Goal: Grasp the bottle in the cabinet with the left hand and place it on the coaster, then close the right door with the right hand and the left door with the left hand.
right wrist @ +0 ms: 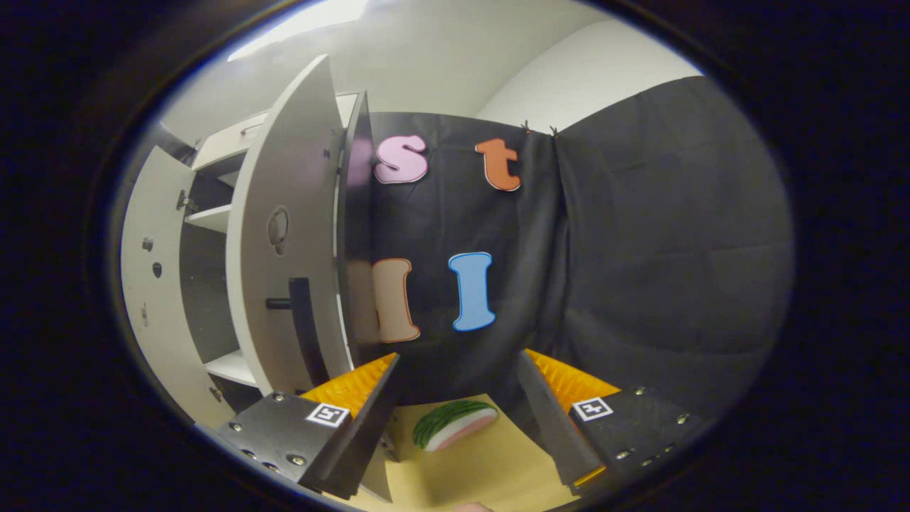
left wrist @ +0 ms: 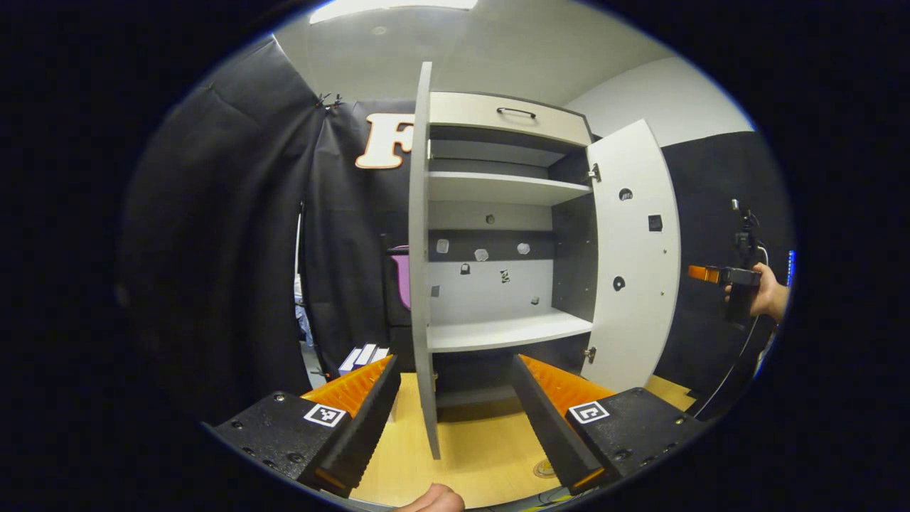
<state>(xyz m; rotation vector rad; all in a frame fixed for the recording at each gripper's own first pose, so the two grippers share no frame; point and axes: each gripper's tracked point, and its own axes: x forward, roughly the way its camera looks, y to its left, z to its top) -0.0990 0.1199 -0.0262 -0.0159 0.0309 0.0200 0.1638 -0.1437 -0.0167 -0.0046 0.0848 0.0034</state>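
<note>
The cabinet [left wrist: 501, 213] stands on a pale wooden table [left wrist: 476, 448] at the far side, in front of black cloth. It is made of flat boards with a smooth, matte light-grey face and darker inner walls. In the left gripper view both doors are open. The left door [left wrist: 422, 249] is turned edge-on to the camera, so it looks like a thin upright strip, and its lower end sits between the fingers of the left gripper [left wrist: 455, 419]. The right door [left wrist: 633, 256] swings out to the right and shows its plain inner face with a few small dark holes and hinges. Two white shelves [left wrist: 508, 331] lie level inside, and above them is a drawer front with a thin dark handle [left wrist: 516, 112].

The left gripper is wide open and holds nothing; its fingers are wedge shaped with ribbed inner faces. Just beside its right finger a small round clear thing [left wrist: 546, 468] lies flat on the table; I cannot tell if it is the coaster. I cannot see the bottle on the shelves. Far to the right a hand holds the right gripper [left wrist: 704, 274].

In the right gripper view the right gripper [right wrist: 455, 419] is also spread wide and grips nothing. Left of it the right door [right wrist: 284, 235] stands open with a dark upright bar handle [right wrist: 302, 323]. Between the fingers, a watermelon-slice toy [right wrist: 453, 424] lies on the table [right wrist: 490, 469], with a green striped rind and a pink face.
</note>
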